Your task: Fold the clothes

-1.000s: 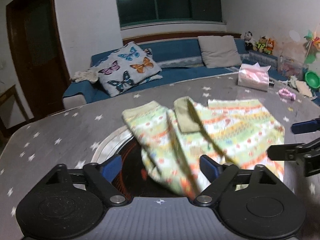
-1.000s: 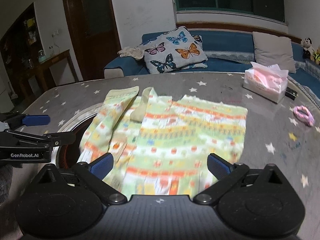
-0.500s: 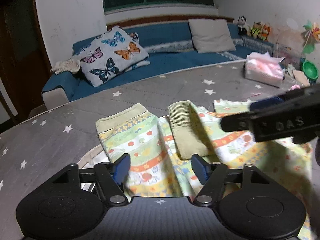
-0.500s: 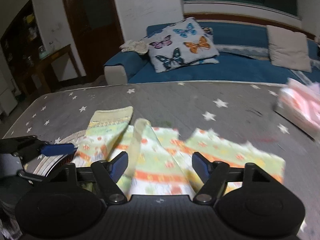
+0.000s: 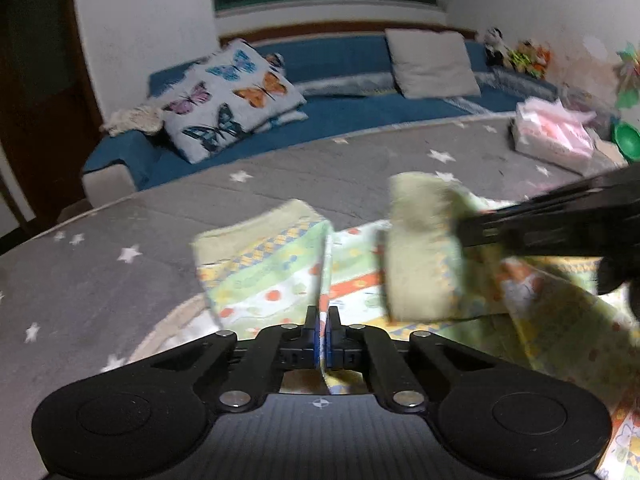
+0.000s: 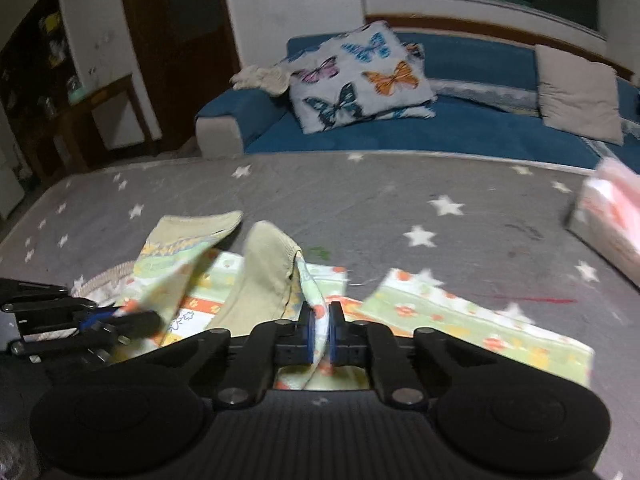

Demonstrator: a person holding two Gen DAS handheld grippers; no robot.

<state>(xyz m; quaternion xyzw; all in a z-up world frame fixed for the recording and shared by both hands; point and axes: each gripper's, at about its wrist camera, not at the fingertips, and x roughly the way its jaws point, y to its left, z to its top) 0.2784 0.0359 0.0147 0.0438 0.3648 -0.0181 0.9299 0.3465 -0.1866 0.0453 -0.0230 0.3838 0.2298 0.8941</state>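
A small pair of patterned pants [image 5: 280, 276], pale green with orange and yellow print, lies on the grey star-print table [image 5: 320, 176]. My left gripper [image 5: 323, 334] is shut on the edge of the left leg. My right gripper [image 6: 320, 330] is shut on the other leg near its olive cuff [image 6: 268, 268], which stands lifted and folded over. In the left wrist view the right gripper [image 5: 560, 224] crosses in from the right over that cuff [image 5: 420, 248]. In the right wrist view the left gripper [image 6: 92, 320] sits low at the left, holding cloth.
A tissue box [image 5: 552, 136] stands on the table at the right, also seen as the tissue box [image 6: 612, 216]. Behind the table runs a blue sofa [image 6: 400, 128] with a butterfly cushion [image 6: 356, 76]. A round woven mat [image 5: 176, 328] lies under the pants.
Both grippers moved forward over the pants and went from open to shut on the cloth. The right leg's cuff has lifted off the table.
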